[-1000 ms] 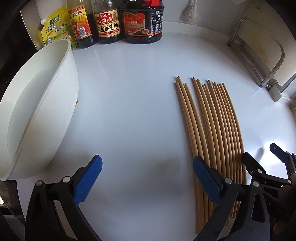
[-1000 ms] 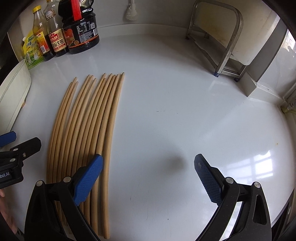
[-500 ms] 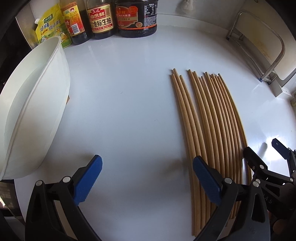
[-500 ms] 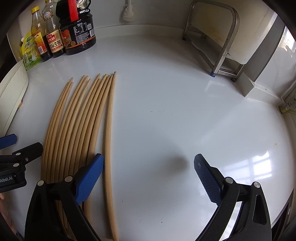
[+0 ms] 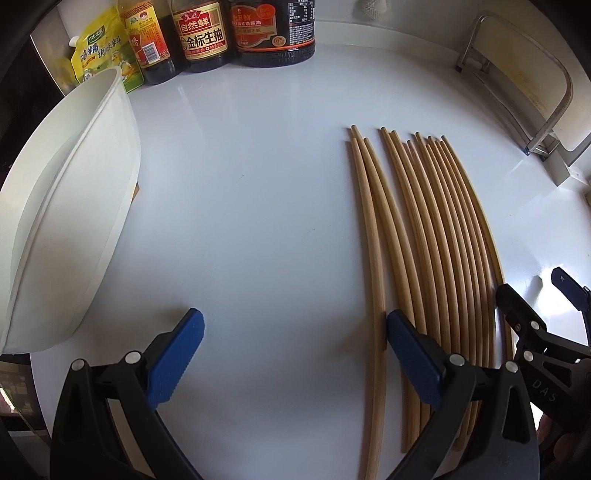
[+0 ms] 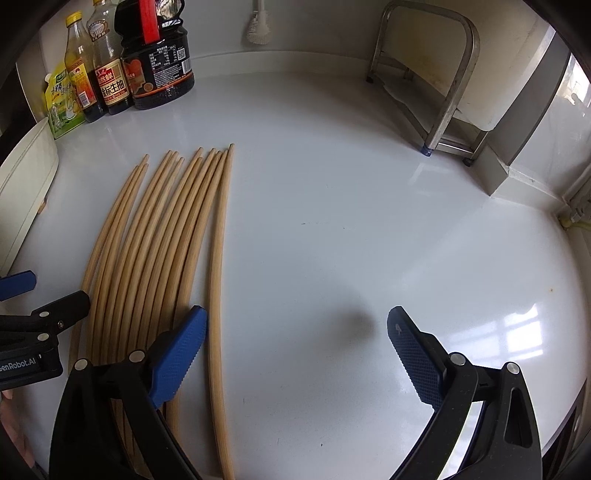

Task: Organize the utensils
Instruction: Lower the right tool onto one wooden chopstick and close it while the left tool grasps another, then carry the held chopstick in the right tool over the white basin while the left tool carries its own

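Observation:
Several long wooden chopsticks [image 5: 436,236] lie side by side on the white counter; they also show in the right wrist view [image 6: 159,236]. My left gripper [image 5: 295,350] is open and empty, low over the counter, with its right finger [image 5: 413,354] by the leftmost chopsticks. My right gripper [image 6: 295,350] is open and empty. Its left finger [image 6: 177,354] sits between the bundle and one chopstick [image 6: 218,266] that lies apart on the right. Each gripper shows at the edge of the other's view.
A white tub [image 5: 70,206] stands at the left. Sauce bottles [image 5: 207,33] and a yellow pouch [image 5: 99,51] line the back wall. A metal rack [image 6: 436,92] stands at the back right. A brush [image 6: 260,22] hangs on the wall.
The rightmost chopstick has separated from the bundle, with my right gripper's left finger now between them. The left gripper has shifted so its right finger sits beside the leftmost chopsticks.

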{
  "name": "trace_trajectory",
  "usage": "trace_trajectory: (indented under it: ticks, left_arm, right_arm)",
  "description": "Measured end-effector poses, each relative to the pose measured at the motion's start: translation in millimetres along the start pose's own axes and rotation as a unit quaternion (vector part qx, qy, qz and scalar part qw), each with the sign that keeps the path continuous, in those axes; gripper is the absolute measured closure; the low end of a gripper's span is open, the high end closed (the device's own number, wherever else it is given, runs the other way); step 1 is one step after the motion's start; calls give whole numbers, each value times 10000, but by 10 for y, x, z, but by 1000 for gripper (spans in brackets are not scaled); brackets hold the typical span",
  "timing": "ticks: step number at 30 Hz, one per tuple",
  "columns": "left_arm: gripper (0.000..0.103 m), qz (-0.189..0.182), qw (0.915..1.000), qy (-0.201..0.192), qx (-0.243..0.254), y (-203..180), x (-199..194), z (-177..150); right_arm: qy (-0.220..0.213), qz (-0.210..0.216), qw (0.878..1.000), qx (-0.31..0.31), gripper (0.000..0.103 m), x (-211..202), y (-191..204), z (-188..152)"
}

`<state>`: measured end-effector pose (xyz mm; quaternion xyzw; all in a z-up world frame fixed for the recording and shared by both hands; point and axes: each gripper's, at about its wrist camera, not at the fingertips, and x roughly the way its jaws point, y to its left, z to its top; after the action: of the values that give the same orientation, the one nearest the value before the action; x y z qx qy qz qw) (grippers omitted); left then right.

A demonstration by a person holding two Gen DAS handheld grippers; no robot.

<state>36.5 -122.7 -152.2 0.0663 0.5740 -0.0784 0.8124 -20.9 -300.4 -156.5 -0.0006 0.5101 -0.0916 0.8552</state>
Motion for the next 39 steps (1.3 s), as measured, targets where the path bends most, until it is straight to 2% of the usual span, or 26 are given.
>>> trace_trajectory:
  ticks: [3, 4, 6, 7, 10, 12, 13, 14, 15, 16, 22, 30, 34, 39]
  left_arm:
    - [7, 44, 10000, -40, -38, 11, 2, 18]
    - [8, 53, 10000, -60, -19, 6, -1, 26]
    - [18, 4, 9999, -124, 21, -5, -24, 30]
    - [21, -14, 9999, -159, 54, -18, -37, 27]
    - [37, -42, 9995, -251, 181, -70, -76, 27]
    - [60, -145, 9993, -273, 193, -85, -101, 25]
    - [67, -147, 9993, -283, 212, -96, -111, 27]
    - [80, -154, 9992, -285, 238, -111, -117, 25]
    - [91, -176, 9991, -269, 262, -122, -120, 28]
    - [95, -180, 9991, -243, 284, -138, -121, 34]
    - [96, -329, 9990, -85, 286, -102, -152, 53]
    - [96, -547, 9974, -390, 269, 81, -576, 196]
    - [96, -655, 9956, -646, 202, 321, -878, 349]
    - [96, -580, 9942, -900, -11, 840, -1196, 541]
  right_arm:
    - [-109, -61, 9998, -133, 10, -18, 42, -6]
    - [-137, -36, 9998, -160, 13, -23, 51, -3]
    - [-174, 51, 9997, -191, 21, -38, 75, 1]
    - [-192, 96, 9995, -218, 28, -50, 86, 8]
    - [-212, 196, 9988, -408, 45, -88, 161, 27]
    - [-191, 299, 9978, -555, 59, -117, 222, 33]
    - [-157, 375, 9973, -604, 72, -127, 253, 38]
    - [-107, 463, 9969, -625, 83, -131, 272, 46]
    - [-66, 536, 9966, -627, 89, -132, 285, 52]
    - [-48, 513, 9966, -650, 97, -137, 305, 57]
    - [43, 617, 9972, -415, 97, -149, 237, 84]
    - [-120, 765, 9970, -31, 97, -504, 223, 275]
    - [-351, 946, 9949, -3, 97, -788, 421, 479]
    - [-631, 1293, 9895, -97, 97, -1051, 901, 811]
